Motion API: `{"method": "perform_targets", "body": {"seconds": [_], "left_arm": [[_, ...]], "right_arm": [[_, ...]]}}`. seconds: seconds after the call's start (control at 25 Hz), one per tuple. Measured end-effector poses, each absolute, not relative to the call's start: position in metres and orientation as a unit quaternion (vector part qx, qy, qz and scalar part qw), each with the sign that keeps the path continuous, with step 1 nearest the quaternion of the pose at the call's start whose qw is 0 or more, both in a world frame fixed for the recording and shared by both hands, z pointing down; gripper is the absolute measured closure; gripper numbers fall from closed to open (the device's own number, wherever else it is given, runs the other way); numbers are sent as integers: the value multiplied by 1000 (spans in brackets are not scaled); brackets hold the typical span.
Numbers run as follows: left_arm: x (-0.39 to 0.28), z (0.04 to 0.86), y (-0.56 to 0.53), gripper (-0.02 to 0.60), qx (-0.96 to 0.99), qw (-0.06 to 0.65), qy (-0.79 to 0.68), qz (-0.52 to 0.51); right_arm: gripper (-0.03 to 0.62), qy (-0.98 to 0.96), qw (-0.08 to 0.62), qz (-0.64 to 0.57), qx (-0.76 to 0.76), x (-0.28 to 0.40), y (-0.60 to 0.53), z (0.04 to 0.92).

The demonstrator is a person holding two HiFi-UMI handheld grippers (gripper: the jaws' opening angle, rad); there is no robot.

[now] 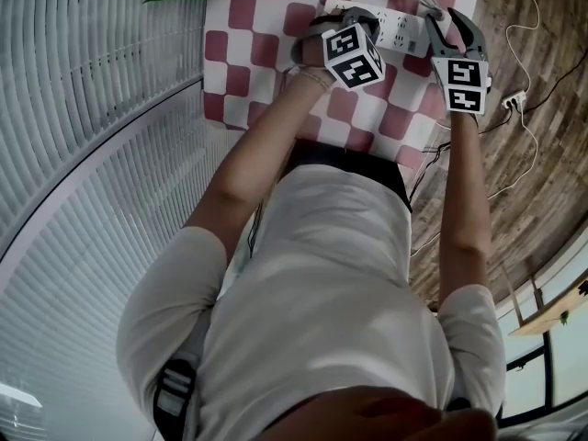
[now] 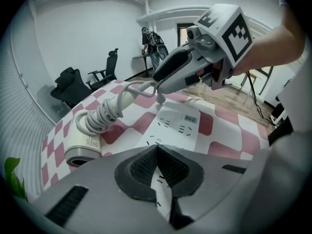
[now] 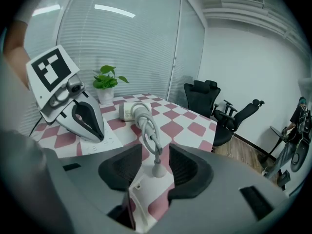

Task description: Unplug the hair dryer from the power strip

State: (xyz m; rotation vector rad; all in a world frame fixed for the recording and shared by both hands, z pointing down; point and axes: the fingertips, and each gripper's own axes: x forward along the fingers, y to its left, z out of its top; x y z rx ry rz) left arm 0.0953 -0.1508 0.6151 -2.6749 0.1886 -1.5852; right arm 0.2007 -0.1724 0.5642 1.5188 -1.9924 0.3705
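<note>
a red-and-white checked table (image 1: 241, 58) stands beside slatted blinds (image 3: 112, 33) in a white office, with wood floor (image 1: 542, 136) off its other edge and black chairs (image 3: 204, 95) beyond. the power strip (image 2: 178, 126) lies near the table's far edge. the hair dryer (image 2: 80, 143) lies toward the corner by the plant (image 3: 108, 79), its cord (image 2: 105, 112) wound round the handle. the left gripper (image 2: 157, 146) is clenched and empty, over the strip. the right gripper (image 3: 155, 151) is released, jaws apart either side of the upright plug (image 3: 157, 170) at the strip's end.
</note>
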Motion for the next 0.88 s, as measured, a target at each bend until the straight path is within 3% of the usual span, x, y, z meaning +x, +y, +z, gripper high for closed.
{"method": "perform_targets", "body": {"seconds": [0.4,0.88], "left_arm": [[97,604,-157,549,-871,33,86,-482],[103,463,-136,551,-957,-33,133,-257]], "right_arm": [[428,-759,268,127,580,185,-154,506],[454,-771,183,112,600,168,-126,416]]}}
